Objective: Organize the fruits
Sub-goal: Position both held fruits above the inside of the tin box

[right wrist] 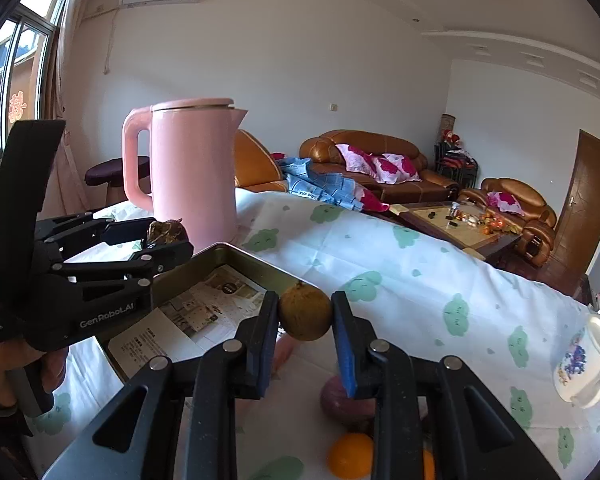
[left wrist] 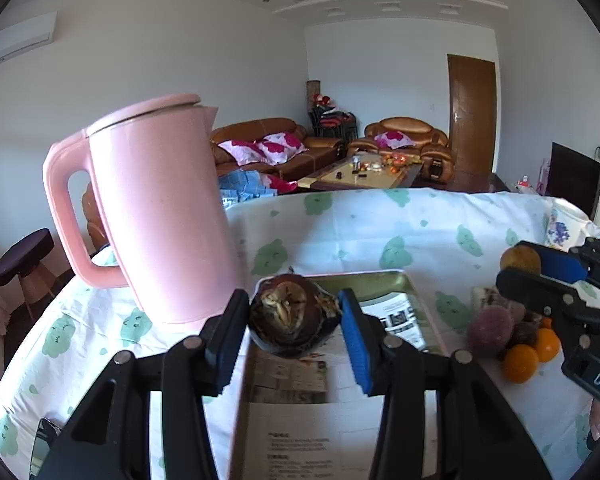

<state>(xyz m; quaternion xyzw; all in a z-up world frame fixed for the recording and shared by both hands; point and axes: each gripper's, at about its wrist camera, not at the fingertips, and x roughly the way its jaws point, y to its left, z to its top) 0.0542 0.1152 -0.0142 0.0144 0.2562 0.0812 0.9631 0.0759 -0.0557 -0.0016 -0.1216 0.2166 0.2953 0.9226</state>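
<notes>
My left gripper (left wrist: 294, 320) is closed on a dark, wrinkled mangosteen (left wrist: 294, 316), which fills the gap between the blue pads (left wrist: 354, 340). From the right wrist, this gripper (right wrist: 168, 236) hangs over the near-left corner of the tray (right wrist: 204, 264), at 10 o'clock in that view. My right gripper (right wrist: 305, 314) pinches a round, rough brown fruit (right wrist: 305, 312) between its pads, just past the tray's right edge; from the left wrist it (left wrist: 540, 276) sits at 3 o'clock.

Surroundings: a smooth pink kettle (left wrist: 156, 208) with lid and loop handle stands behind the tray at 10 o'clock, close beside the left gripper's path. The tray is shallow, olive metal, lined with printed paper (left wrist: 296, 376). The tablecloth (left wrist: 380, 224) is white with green cloud prints.

View differences: the left wrist shows the loose fruit pile under the right gripper, a fuzzy purple fruit (left wrist: 490, 332) and two glossy oranges (left wrist: 520, 362). Only the right wrist shows the full painted mug (right wrist: 584, 364) at 4 o'clock and the window (right wrist: 16, 80) at 9 o'clock.
</notes>
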